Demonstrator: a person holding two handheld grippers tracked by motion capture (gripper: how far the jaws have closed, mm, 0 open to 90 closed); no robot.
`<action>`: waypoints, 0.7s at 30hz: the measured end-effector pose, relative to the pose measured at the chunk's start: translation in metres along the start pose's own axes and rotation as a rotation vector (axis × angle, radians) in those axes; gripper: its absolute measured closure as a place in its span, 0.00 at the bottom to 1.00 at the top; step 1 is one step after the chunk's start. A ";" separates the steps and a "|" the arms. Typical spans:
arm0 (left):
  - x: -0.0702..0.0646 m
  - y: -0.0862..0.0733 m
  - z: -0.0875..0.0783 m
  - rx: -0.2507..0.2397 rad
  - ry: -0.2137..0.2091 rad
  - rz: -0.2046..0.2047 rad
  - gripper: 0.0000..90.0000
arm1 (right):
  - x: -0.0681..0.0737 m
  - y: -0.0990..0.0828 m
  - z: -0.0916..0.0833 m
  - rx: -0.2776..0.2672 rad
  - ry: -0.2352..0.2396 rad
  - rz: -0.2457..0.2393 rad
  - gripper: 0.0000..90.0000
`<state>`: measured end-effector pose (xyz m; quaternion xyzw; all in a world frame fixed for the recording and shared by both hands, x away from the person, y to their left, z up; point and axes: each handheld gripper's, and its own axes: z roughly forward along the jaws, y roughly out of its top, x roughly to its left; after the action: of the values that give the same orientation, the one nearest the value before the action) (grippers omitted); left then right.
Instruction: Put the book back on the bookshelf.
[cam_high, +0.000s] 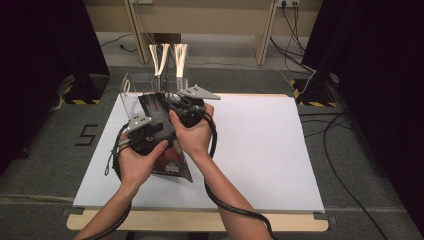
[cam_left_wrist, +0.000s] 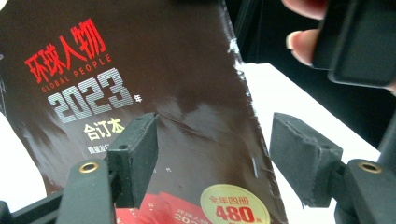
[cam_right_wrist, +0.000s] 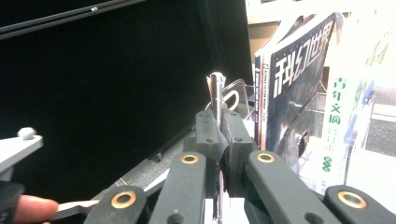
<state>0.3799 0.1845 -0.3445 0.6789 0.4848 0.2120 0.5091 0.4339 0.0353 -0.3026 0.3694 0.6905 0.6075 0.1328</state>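
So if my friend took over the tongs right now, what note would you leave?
Left tongs: open, jaws on either side of the dark magazine's edge, not pressing it.
Right tongs: shut on that magazine's thin edge, holding it up.
Things: the magazine hangs over the white table; the clear rack at the far edge already holds other magazines.
Done: magazine lifted, left grip let go.
Left: probably slot it into the rack, then open the right tongs.

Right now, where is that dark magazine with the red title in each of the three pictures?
High view: magazine left of centre, under both hands.
Left gripper view: its cover spans the left half.
Right gripper view: its thin edge stands centre, pinched.
Shared landmark: the white table.
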 end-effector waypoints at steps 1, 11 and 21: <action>-0.001 0.000 0.003 0.004 -0.001 -0.002 0.36 | 0.000 0.000 0.000 0.001 -0.003 -0.001 0.97; -0.005 -0.005 0.022 0.004 0.066 0.002 0.33 | -0.001 -0.002 0.000 0.005 -0.020 0.024 0.97; -0.007 -0.009 0.020 -0.001 0.125 0.031 0.46 | 0.007 -0.003 0.003 0.019 0.008 0.041 0.97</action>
<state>0.3885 0.1692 -0.3590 0.6715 0.5050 0.2620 0.4748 0.4297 0.0428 -0.3045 0.3824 0.6889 0.6051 0.1139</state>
